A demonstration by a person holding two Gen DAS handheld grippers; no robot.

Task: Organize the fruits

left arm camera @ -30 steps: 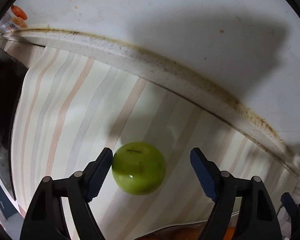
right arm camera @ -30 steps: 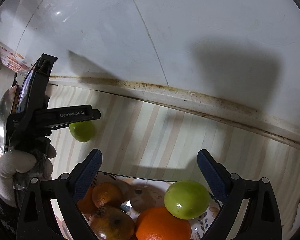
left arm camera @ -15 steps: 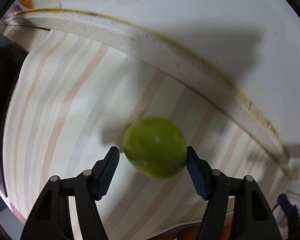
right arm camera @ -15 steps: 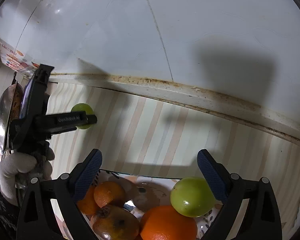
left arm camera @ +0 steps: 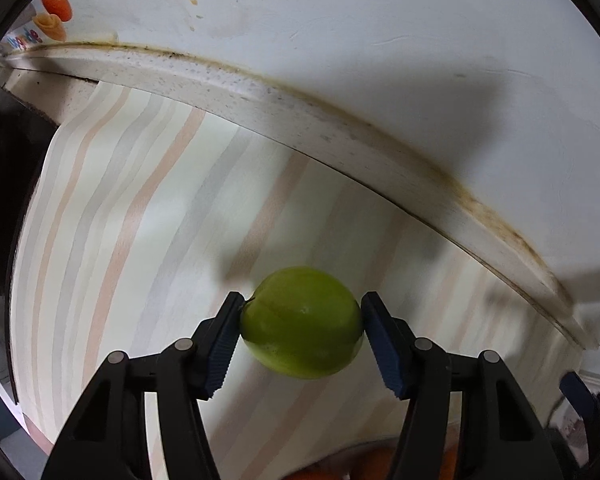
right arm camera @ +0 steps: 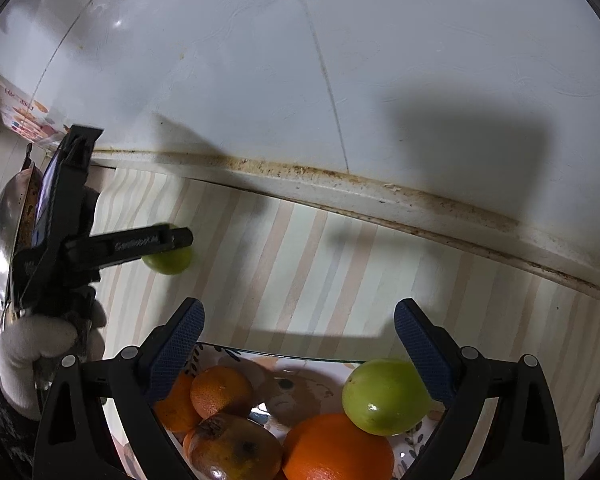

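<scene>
My left gripper point(left arm camera: 302, 334) is shut on a green apple point(left arm camera: 302, 322) and holds it above the striped mat point(left arm camera: 140, 216). In the right wrist view the same apple point(right arm camera: 170, 262) shows at the left, partly behind the left gripper's fingers point(right arm camera: 140, 244). My right gripper point(right arm camera: 298, 338) is open and empty, hovering over a patterned glass plate point(right arm camera: 288, 360). The plate holds a second green apple point(right arm camera: 384, 396), a large orange point(right arm camera: 338, 448), small oranges point(right arm camera: 220, 390) and a brownish fruit point(right arm camera: 236, 448).
A stained white ledge point(right arm camera: 380, 200) and a white wall point(right arm camera: 340, 60) run along the back of the mat. A steel pan point(right arm camera: 4, 240) stands at the far left. A gloved hand point(right arm camera: 32, 356) holds the left gripper. Dark objects point(left arm camera: 4, 184) border the mat's left side.
The left gripper closed on the green apple and lifted it off the mat. The right gripper stayed open over the plate, shifting only slightly.
</scene>
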